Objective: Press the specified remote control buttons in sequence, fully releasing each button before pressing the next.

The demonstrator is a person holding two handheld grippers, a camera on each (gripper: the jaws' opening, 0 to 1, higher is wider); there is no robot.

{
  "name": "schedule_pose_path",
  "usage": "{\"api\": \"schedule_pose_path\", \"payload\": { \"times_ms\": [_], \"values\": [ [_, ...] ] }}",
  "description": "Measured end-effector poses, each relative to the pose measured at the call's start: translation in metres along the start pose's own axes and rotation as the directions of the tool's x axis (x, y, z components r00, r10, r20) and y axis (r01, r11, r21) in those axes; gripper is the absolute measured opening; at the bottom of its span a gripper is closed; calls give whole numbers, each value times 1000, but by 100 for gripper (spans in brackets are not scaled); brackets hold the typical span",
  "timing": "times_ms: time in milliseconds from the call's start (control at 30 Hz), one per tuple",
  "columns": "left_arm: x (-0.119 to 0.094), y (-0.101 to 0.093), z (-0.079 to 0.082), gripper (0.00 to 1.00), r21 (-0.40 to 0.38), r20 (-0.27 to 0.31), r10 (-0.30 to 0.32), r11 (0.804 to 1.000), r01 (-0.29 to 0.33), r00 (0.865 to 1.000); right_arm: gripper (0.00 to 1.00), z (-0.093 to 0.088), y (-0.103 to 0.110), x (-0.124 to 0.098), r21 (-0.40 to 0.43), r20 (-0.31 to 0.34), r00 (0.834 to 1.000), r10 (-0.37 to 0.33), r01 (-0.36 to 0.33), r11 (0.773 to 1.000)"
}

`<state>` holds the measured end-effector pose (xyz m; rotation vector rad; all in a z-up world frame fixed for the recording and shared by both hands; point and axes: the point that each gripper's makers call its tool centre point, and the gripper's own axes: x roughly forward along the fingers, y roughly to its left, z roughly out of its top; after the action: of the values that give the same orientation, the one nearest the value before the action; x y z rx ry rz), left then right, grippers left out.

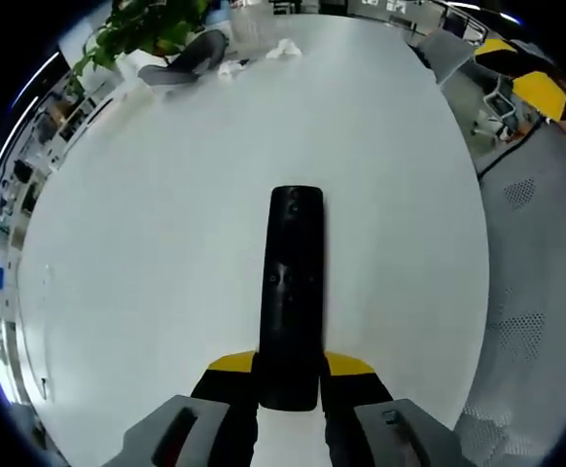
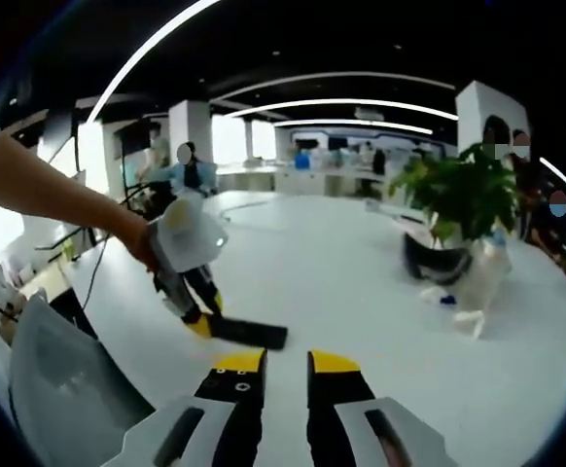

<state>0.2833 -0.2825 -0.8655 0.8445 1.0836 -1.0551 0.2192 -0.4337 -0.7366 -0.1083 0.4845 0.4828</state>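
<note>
Left gripper [image 1: 288, 384] pinched the near end of the black remote control [image 1: 293, 292], which lay lengthwise on the white table [image 1: 147, 233], while the right gripper [image 2: 285, 375] hovered above the table, jaws nearly pressed together on nothing, the remote ahead to its left. To press well, I judged the right jaw tips should come straight down on one button, then lift fully clear before the next, with the left keeping the remote flat and unhidden. Seen from the right gripper view, the person's forearm [image 2: 50, 190] reached in from the left, angling the left gripper downward.
</note>
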Motion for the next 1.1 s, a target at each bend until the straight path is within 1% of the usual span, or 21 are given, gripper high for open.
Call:
{"api": "schedule_pose_path", "payload": {
  "times_ms": [133,200,300,433,567,733,900,1067,1100],
  "values": [
    [-1,-9,-3,23,10,5,-3,1000,3,1000,4,-1,-2,-1,20,-6,1000,-3,3,1000],
    [-1,-11,-3,23,5,4,-3,1000,3,1000,0,-3,-2,-1,25,-23,1000,-4,5,1000],
    [-1,-13,-4,23,2,5,-1,1000,1,1000,0,-4,0,-1,24,-29,1000,0,1,1000],
    [-2,-16,-5,23,-6,10,0,1000,0,1000,0,-6,6,0,92,-45,998,46,-42,995],
    [-2,-19,-6,23,-13,9,2,1000,-2,1000,0,-7,7,1,116,-58,997,49,-42,992],
    [-2,-21,-7,23,-29,15,7,1000,-6,1000,0,-11,14,3,82,-85,995,59,-53,995],
    [-3,-26,-8,23,-46,20,13,999,-12,1000,0,-16,15,3,60,-111,992,62,-56,997],
    [-4,-30,-10,23,-64,45,17,998,-14,999,0,-17,18,4,54,-122,989,78,-72,996],
    [-4,-31,-9,23,-69,47,18,998,-15,999,0,-19,21,4,50,-134,987,87,-80,995]
  ]
}}
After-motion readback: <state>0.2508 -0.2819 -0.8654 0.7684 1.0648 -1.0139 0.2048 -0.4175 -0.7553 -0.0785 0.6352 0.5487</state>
